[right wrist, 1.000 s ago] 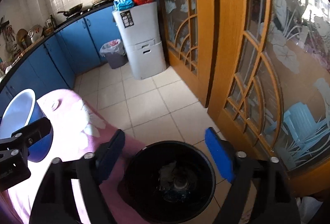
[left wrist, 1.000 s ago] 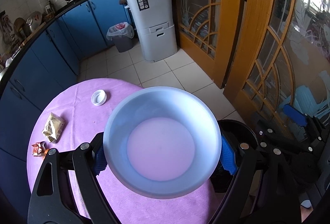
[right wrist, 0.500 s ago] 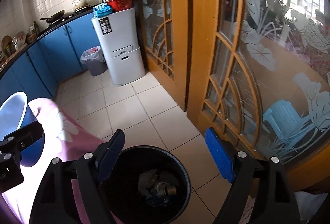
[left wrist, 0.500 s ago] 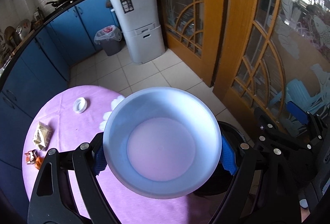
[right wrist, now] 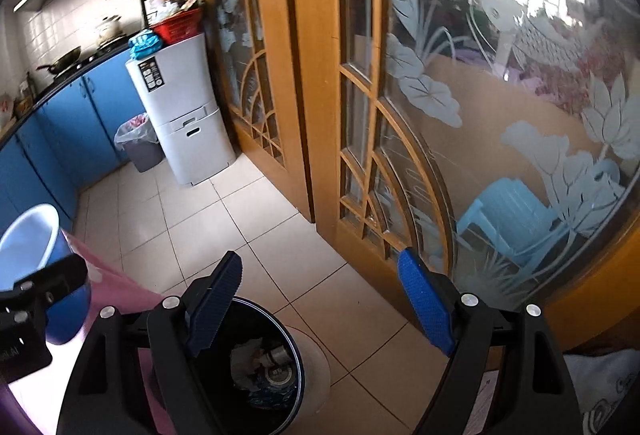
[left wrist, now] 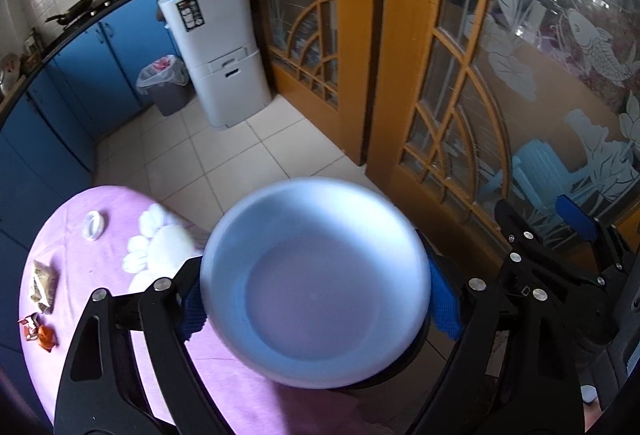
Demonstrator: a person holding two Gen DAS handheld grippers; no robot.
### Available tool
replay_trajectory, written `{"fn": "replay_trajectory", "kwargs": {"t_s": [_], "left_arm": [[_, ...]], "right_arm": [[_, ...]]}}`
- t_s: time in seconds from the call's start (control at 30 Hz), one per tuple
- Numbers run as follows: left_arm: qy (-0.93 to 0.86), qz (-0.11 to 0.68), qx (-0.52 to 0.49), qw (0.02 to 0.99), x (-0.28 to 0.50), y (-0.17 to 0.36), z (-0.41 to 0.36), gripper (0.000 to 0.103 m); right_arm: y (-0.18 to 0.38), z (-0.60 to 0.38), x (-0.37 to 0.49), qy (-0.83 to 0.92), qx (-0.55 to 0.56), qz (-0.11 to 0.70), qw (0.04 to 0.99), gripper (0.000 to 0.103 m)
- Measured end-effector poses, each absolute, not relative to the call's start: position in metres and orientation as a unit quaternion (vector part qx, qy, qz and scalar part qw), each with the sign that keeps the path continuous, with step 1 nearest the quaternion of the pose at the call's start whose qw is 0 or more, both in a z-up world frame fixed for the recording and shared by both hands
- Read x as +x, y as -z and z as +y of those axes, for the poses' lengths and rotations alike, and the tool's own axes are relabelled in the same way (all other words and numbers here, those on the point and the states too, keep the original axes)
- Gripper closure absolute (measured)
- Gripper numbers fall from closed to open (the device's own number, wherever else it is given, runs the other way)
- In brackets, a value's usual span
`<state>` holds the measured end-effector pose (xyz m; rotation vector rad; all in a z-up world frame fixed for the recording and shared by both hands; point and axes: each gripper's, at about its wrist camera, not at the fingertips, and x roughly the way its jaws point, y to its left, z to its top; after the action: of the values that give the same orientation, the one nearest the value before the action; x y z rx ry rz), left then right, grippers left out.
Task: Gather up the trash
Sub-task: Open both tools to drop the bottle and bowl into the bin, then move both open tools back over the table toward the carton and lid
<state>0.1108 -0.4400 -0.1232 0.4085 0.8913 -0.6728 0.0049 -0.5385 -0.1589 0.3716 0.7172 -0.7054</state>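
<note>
My left gripper (left wrist: 316, 299) is shut on a pale blue plastic basin (left wrist: 316, 281), held empty over the edge of the round purple table (left wrist: 104, 263) and the black trash bin, whose rim (left wrist: 400, 367) shows under it. My right gripper (right wrist: 320, 311) is open and empty above the black trash bin (right wrist: 260, 367), which holds several pieces of trash. The basin (right wrist: 30, 235) also shows at the far left of the right wrist view. On the table lie a white cap (left wrist: 93, 225), a snack wrapper (left wrist: 42, 286) and small red wrappers (left wrist: 36, 331).
Wooden glass-panelled doors (left wrist: 460, 75) stand close on the right. A white cabinet (left wrist: 218, 59) and a lined grey waste bin (left wrist: 164, 85) stand across the tiled floor. Blue kitchen cabinets (left wrist: 60, 107) run along the left. The right gripper (left wrist: 560, 267) shows at the left wrist view's right edge.
Both grippers have risen and tilted, so table and bin look lower and farther. The basin stays gripped. A white flower print on the tablecloth has come into view.
</note>
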Motion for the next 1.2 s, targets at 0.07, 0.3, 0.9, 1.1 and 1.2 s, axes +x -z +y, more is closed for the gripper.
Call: {"fn": "replay_trajectory", "kwargs": {"t_s": [0.07,0.3,0.9,1.1,1.2], "left_arm": [[0.322,0.418,0.188,0.828,0.109,0.123,-0.443,0.005],[0.325,0.428,0.185,0.823,0.109,0.127,-0.449,0.003],[0.285,0.430,0.149,0.843,0.136,0.113,-0.395,0.003],[0.233,0.430,0.112,0.865,0.167,0.100,-0.332,0.003],[0.205,0.434,0.096,0.872,0.183,0.100,-0.300,0.003]], "right_arm": [[0.160,-0.539,0.004,0.337,0.178,0.343,0.859,0.025],[0.163,-0.536,0.006,0.331,0.180,0.344,0.860,0.025],[0.149,-0.495,0.041,0.281,0.153,0.349,0.881,0.025],[0.139,-0.458,0.074,0.247,0.130,0.352,0.893,0.025],[0.136,-0.435,0.092,0.225,0.119,0.357,0.899,0.025]]}}
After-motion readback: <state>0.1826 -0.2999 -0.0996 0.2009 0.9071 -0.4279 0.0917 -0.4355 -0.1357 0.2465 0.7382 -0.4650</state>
